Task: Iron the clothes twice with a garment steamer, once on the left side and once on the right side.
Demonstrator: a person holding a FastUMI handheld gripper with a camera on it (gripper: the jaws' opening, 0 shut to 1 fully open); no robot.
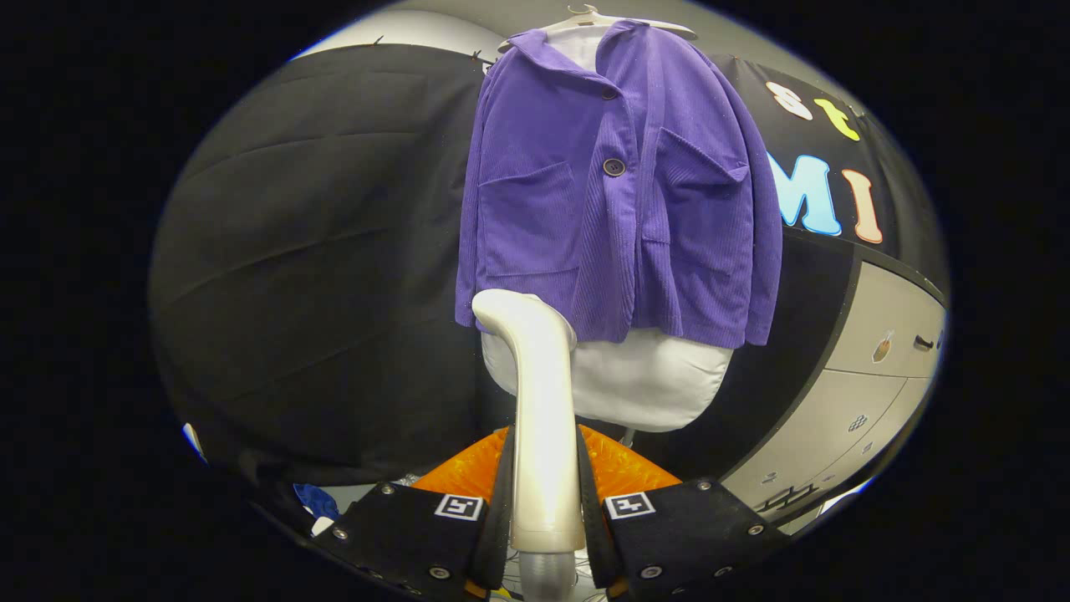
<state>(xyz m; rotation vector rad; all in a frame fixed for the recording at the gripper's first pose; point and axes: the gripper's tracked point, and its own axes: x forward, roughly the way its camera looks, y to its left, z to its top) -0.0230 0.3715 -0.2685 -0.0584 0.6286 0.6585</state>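
The gripper [545, 493] is clamping the garment steamer [539, 401] by its handle, both fingers pressing against it, with the steamer standing upright between them and its head curving toward the garment. Ahead, the purple corduroy jacket [619, 192] is hanging on a white hanger [595, 17] over a white form [644, 380], in front of the black cloth wall. The steamer head is sitting at the jacket's lower hem; contact is not discernible.

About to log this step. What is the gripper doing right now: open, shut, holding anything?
Gripper: shut on the garment steamer, both fingers pressing its handle, head up near the purple jacket hem.
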